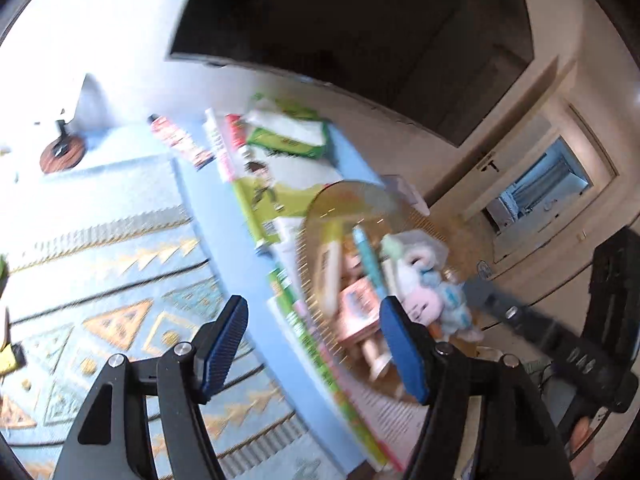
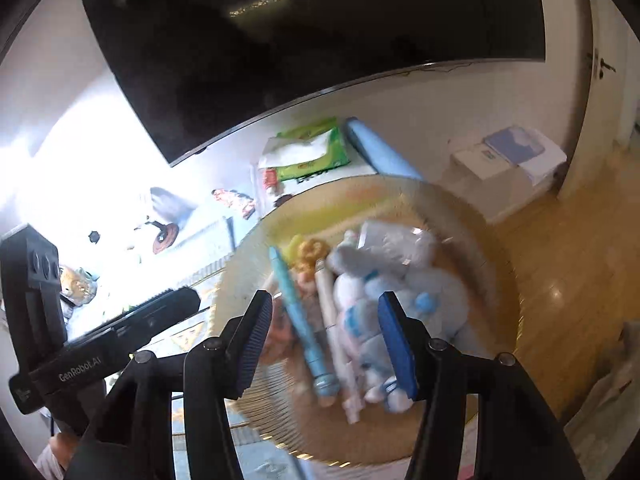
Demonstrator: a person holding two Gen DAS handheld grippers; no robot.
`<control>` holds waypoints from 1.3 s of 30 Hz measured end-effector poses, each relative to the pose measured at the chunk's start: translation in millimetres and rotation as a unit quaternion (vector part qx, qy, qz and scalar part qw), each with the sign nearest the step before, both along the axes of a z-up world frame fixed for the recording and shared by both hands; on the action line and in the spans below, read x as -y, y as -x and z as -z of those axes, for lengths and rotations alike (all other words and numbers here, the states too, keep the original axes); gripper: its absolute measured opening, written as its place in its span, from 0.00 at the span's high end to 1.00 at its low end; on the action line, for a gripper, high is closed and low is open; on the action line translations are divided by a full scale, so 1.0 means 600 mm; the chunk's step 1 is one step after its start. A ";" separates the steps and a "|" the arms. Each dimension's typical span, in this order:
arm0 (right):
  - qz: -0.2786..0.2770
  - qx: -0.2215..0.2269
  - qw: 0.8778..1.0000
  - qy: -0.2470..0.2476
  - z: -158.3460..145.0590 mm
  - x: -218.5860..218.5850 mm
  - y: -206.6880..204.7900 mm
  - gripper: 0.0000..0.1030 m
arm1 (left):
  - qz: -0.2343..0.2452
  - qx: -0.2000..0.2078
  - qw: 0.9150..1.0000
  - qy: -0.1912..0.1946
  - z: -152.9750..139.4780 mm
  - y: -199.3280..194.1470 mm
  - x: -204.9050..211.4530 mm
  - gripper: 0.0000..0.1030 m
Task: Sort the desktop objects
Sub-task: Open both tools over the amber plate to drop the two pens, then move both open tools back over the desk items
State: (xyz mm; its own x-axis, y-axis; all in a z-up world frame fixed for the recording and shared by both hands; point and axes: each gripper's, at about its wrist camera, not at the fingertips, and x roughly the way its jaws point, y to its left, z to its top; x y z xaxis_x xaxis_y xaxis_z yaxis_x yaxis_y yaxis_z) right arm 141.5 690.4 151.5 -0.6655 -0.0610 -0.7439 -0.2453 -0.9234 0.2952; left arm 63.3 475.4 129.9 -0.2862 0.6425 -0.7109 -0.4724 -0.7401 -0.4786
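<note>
A round clear amber basket [image 2: 492,240] sits at the table's right end and holds a white-and-blue plush toy [image 2: 400,280], a blue pen [image 2: 298,312], a cream pen [image 2: 332,312] and a small doll [image 2: 310,258]. My right gripper [image 2: 326,344] hovers open just above the basket's contents, holding nothing. My left gripper [image 1: 314,348] is open and empty, above the basket's left rim [image 1: 316,208] and the green books [image 1: 264,196]. The plush toy [image 1: 424,280] and the blue pen [image 1: 370,260] also show in the left wrist view. Both views are motion-blurred.
A green tissue pack [image 1: 288,128] and a red tube [image 1: 180,140] lie at the table's far end. A patterned blue cloth [image 1: 100,280] covers the table. A dark TV [image 2: 300,40] hangs behind. A wooden disc [image 1: 62,154] lies at far left.
</note>
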 end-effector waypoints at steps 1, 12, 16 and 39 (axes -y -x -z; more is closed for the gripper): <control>-0.004 -0.005 1.000 0.001 -0.005 0.013 -0.002 0.45 | -0.008 0.009 1.000 0.004 0.008 -0.003 0.022 0.32; -0.102 -0.032 0.993 0.050 -0.019 0.244 0.036 0.24 | -0.187 0.070 0.978 0.061 0.076 0.007 0.373 0.32; -0.159 -0.008 0.985 0.065 -0.003 0.350 0.064 0.24 | -0.237 0.080 0.965 0.076 0.099 0.015 0.502 0.32; -0.307 0.098 0.946 -0.045 0.123 0.737 0.119 0.24 | -0.033 -0.056 0.964 0.257 0.186 0.091 0.627 0.39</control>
State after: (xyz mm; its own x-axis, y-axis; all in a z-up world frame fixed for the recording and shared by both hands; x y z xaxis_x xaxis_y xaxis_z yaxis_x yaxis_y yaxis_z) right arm 69.8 248.2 77.7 -0.3742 -0.3215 -0.8698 0.3025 -0.9290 0.2132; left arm 9.0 99.5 18.3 -0.4075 0.1912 -0.8930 -0.4439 -0.8960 0.0108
